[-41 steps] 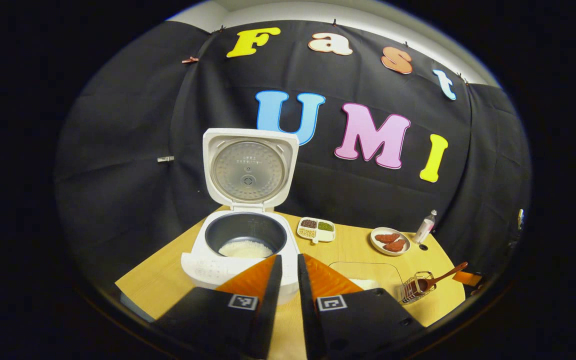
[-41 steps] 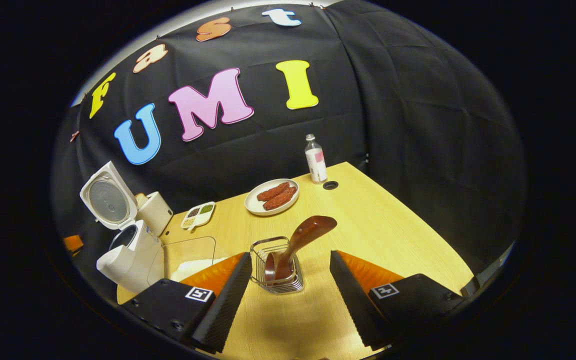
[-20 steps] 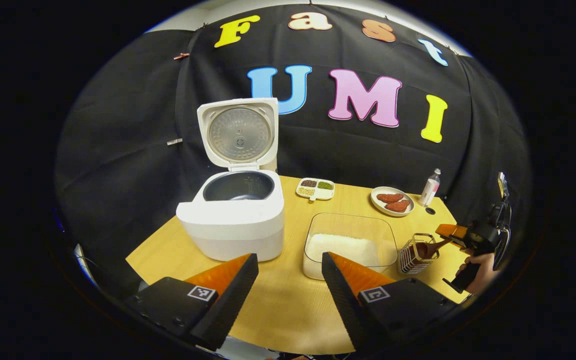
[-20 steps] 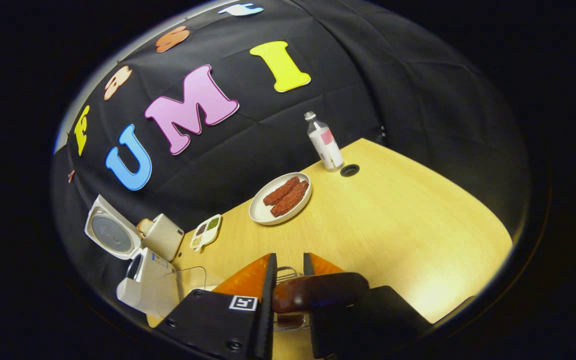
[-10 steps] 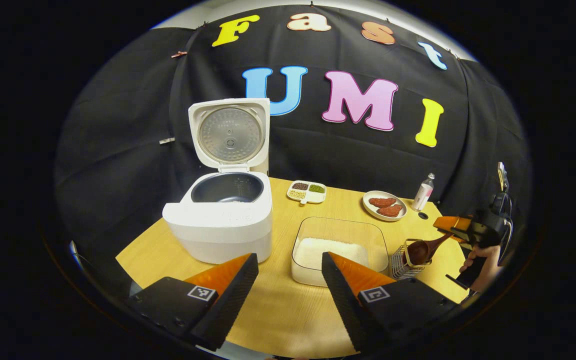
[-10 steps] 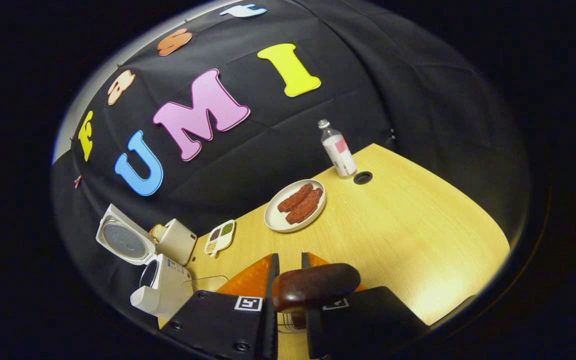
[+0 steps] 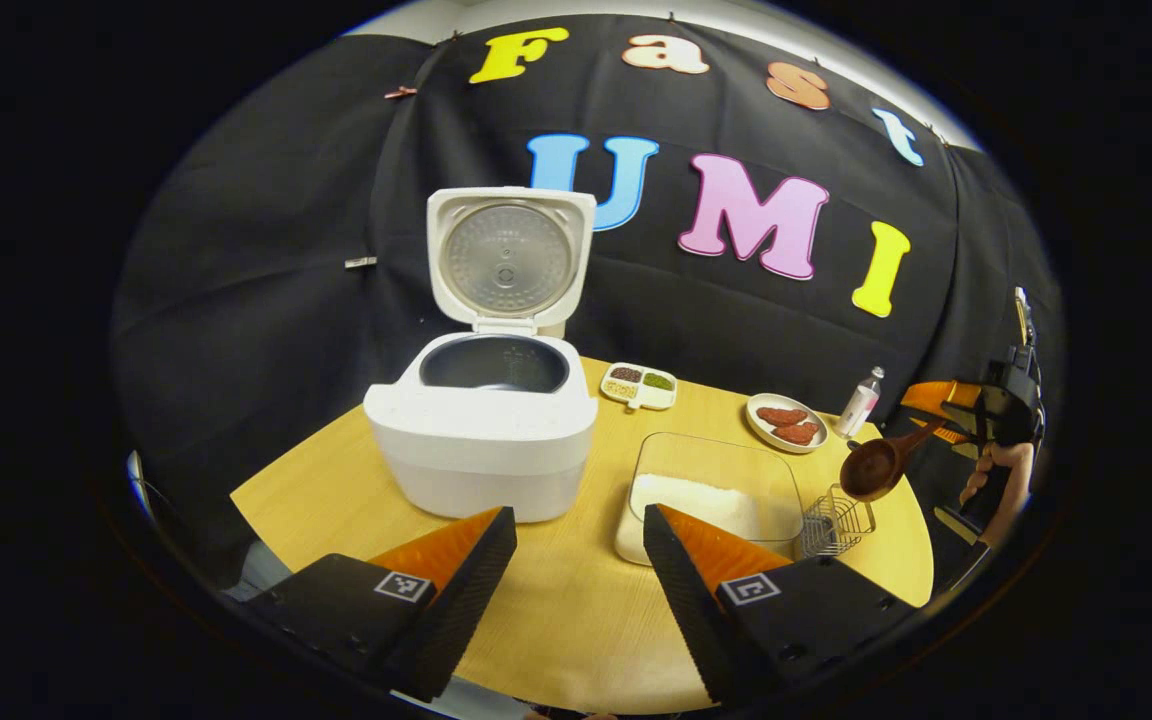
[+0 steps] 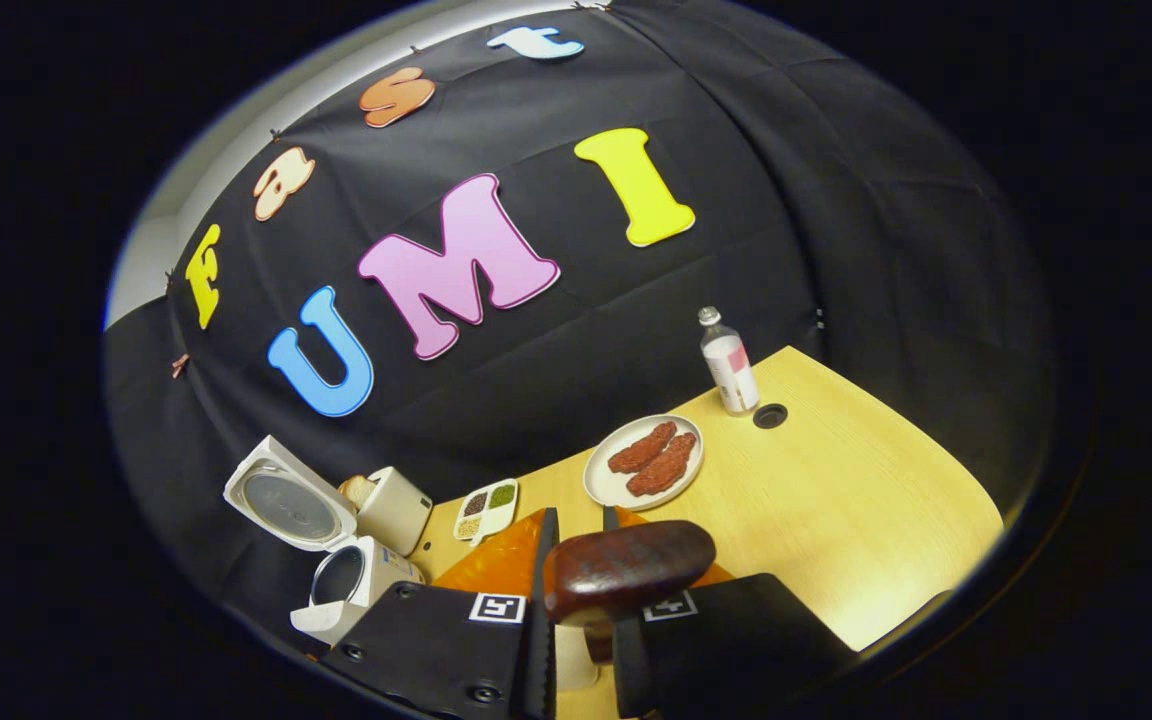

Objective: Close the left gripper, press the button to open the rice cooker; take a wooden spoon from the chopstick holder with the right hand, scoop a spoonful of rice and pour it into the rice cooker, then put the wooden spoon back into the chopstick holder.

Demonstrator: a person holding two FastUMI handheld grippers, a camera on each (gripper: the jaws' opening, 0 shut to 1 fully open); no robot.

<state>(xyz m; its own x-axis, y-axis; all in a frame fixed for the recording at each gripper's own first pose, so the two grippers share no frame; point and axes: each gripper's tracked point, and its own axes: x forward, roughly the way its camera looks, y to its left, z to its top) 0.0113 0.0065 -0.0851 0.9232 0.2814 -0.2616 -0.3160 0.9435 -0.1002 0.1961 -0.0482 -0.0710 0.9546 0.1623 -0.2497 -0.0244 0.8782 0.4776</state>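
Dark brown wooden spoon [image 7: 881, 462] is clamped by its handle between the right gripper's [image 8: 579, 580] fingers, bowl hanging above the wire chopstick holder [image 7: 836, 522], clear of it. White rice cooker [image 7: 484, 440] stands lid-up on the light wooden table [image 7: 576, 610], beside the clear glass dish of rice [image 7: 711, 490]. Left gripper [image 7: 576, 560] hovers with fingers spread, holding nothing.

In the left gripper view, rice cooker [image 7: 484, 440] sits left on the table [image 7: 556, 620], lid up. Rice container [image 7: 714, 495] just right of it, chopstick holder [image 7: 836, 522] right of that. Wooden spoon [image 7: 881, 462] hangs above the holder in my right gripper [image 8: 579, 620]. Behind: divided dish [image 7: 640, 386], plate [image 7: 785, 423], bottle [image 7: 861, 400].
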